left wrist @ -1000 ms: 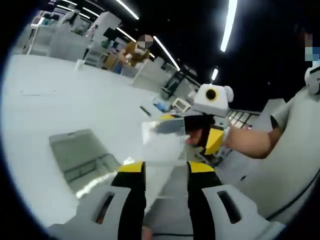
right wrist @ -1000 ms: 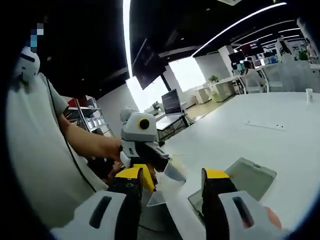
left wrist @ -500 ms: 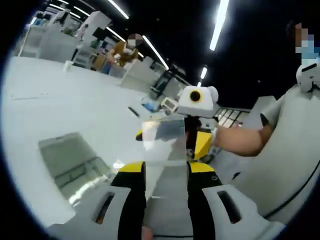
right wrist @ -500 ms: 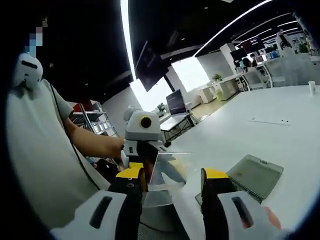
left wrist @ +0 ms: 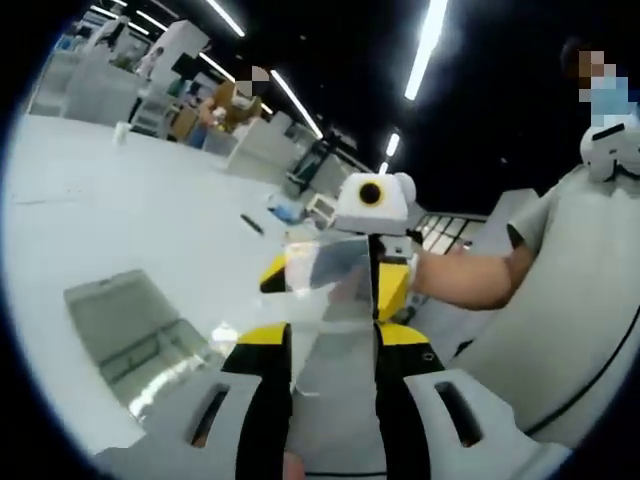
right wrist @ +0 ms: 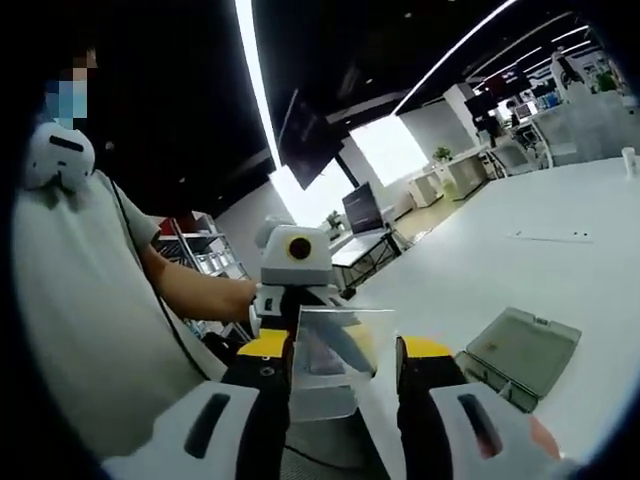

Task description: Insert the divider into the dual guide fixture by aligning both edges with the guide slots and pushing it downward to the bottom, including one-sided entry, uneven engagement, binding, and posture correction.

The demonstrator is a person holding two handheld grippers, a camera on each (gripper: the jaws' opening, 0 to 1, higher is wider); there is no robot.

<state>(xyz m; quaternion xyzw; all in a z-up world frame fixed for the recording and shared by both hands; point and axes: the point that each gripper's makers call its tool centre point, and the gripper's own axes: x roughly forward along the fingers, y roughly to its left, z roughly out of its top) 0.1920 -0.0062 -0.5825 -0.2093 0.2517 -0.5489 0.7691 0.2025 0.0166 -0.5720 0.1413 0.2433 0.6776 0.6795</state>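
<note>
The divider (left wrist: 325, 300) is a clear flat plate held in the air between the two grippers, which face each other. My left gripper (left wrist: 332, 335) has its yellow-tipped jaws against the plate's two side edges. From the far end my right gripper (left wrist: 335, 282) meets the same plate. In the right gripper view the divider (right wrist: 330, 375) stands face-on between the jaws of my right gripper (right wrist: 345, 350), both edges touching them, with my left gripper (right wrist: 318, 322) beyond it. The guide fixture (left wrist: 120, 320), a clear box, lies on the white table, apart from the plate (right wrist: 525, 350).
The white table (left wrist: 130, 200) stretches wide around the fixture (right wrist: 520, 270). A paper cup (left wrist: 122, 132) stands far back, and a small dark item (left wrist: 250, 225) lies mid-table. The person's forearm (left wrist: 470, 280) and grey-clad body are close by.
The divider has swung from a slant to face-on between both pairs of jaws. The right gripper's jaws have closed in onto its edges. Both views have shifted a little.
</note>
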